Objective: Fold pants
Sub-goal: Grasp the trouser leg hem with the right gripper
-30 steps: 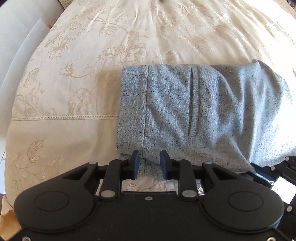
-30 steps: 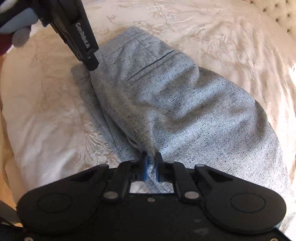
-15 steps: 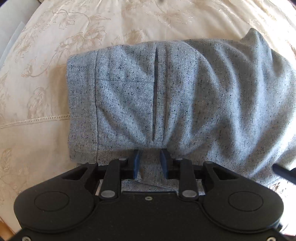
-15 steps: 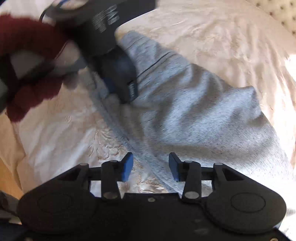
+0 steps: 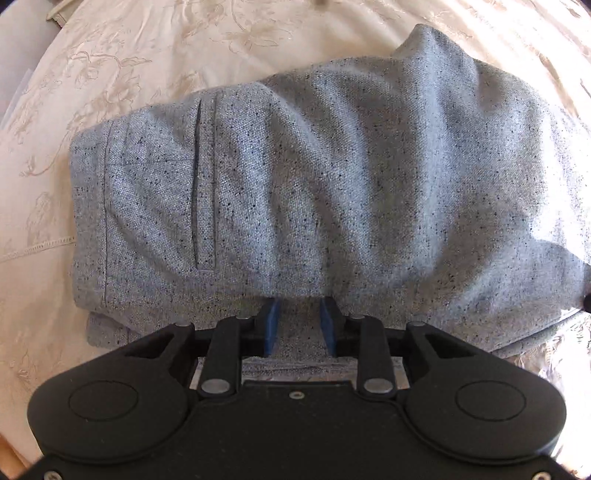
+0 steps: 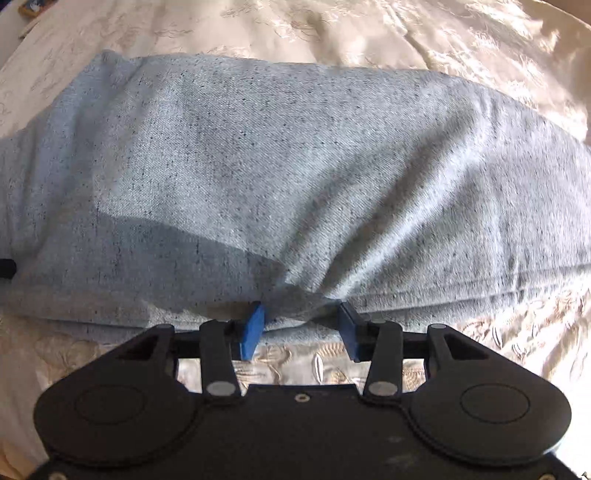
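The grey speckled pants (image 5: 314,192) lie folded in layers on the bed, waistband and back pocket slit at the left in the left wrist view. They fill the right wrist view (image 6: 295,177) too. My left gripper (image 5: 300,320) is open at the near edge of the fold, its blue pads on either side of a lower layer of cloth. My right gripper (image 6: 301,319) is open, its fingertips at the near edge of the pants where the cloth bunches between them.
The pants rest on a cream embroidered bedspread (image 5: 122,62) that surrounds them on all sides (image 6: 369,33). A dark tip of the other gripper shows at the left edge of the right wrist view (image 6: 5,267).
My right gripper let go of the pants' edge, opened wide and moved along the near edge. My left gripper slid right along the fold, away from the waistband corner.
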`<state>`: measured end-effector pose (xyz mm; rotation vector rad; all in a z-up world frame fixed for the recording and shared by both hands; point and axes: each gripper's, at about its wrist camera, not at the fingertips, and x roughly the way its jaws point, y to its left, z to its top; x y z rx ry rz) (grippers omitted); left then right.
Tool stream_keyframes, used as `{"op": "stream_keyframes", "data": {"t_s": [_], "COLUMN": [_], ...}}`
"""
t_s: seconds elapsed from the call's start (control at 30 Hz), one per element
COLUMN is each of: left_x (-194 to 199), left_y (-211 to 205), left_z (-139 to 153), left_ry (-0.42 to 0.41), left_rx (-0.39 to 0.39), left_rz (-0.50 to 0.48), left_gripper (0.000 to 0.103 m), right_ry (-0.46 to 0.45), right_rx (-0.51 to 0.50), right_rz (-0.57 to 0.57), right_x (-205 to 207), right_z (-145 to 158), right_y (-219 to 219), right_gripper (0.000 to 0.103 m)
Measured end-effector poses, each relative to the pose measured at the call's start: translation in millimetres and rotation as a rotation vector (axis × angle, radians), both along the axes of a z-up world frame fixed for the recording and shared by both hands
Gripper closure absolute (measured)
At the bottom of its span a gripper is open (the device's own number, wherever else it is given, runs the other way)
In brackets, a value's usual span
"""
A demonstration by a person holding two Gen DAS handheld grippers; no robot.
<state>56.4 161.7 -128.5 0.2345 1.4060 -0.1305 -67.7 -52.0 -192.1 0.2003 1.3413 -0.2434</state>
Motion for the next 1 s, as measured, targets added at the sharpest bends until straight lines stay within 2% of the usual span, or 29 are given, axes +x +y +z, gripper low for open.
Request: {"op": "stream_keyframes", "data": {"t_s": [0.1,0.17,0.23,0.33,0.47,0.53,0.63,0.87,0.9,0.93,0.97,1.0], "left_x": [5.0,2.7,-0.5,-7.9,-23.0,-30.1,-37.0,-45.0,-44.9,-46.3,-47.8,-48.8], "left_y": [-6.1,-22.3,-44.0,-88.9,-144.0,-162.3,-175.5,-182.5,-185.8,-187.7,-191.5,-194.5], "left_z": [17.7,31.0,38.8,39.9,30.6,18.7,-3.3,-1.2,-2.3,-1.5,-1.0,0.0], "left_ry": [-0.031,-0.077,-0.096,-0.082,-0.070,-0.042,0.015,0.004,0.001,-0.002,-0.008,-0.014], "left_rx": [0.007,0.014,-0.012,-0.064,-0.089,-0.071,0.015,0.065,0.072,0.082,0.093,0.101], "left_rz": [0.017,0.001,-0.017,-0.053,-0.107,-0.124,-0.119,-0.071,-0.064,-0.059,-0.058,-0.058], "left_gripper": [0.067,0.068,0.068,0.068,0.066,0.065,0.064,0.063,0.063,0.063,0.064,0.064], "right_ry": [-0.061,-0.126,-0.167,-0.212,-0.219,-0.222,-0.218,-0.220,-0.220,-0.212,-0.190,-0.180], "right_rx": [0.020,0.037,0.027,-0.021,-0.071,-0.076,-0.086,-0.015,-0.002,0.009,0.026,0.018], "right_rz": [-0.065,-0.149,-0.240,-0.363,-0.502,-0.555,-0.598,-0.675,-0.674,-0.663,-0.626,-0.594], "right_x": [-21.8,-38.3,-52.3,-71.2,-101.0,-112.7,-120.2,-123.7,-122.0,-119.7,-113.8,-110.1], "right_z": [20.2,35.6,47.9,57.0,61.5,60.9,60.7,47.2,44.8,43.4,38.9,40.4], "right_y": [-23.2,-49.7,-80.3,-140.4,-222.1,-259.7,-306.9,-380.7,-389.2,-393.8,-400.6,-401.9], "right_gripper": [0.058,0.057,0.057,0.055,0.054,0.051,0.049,0.046,0.052,0.096,0.094,0.099]}}
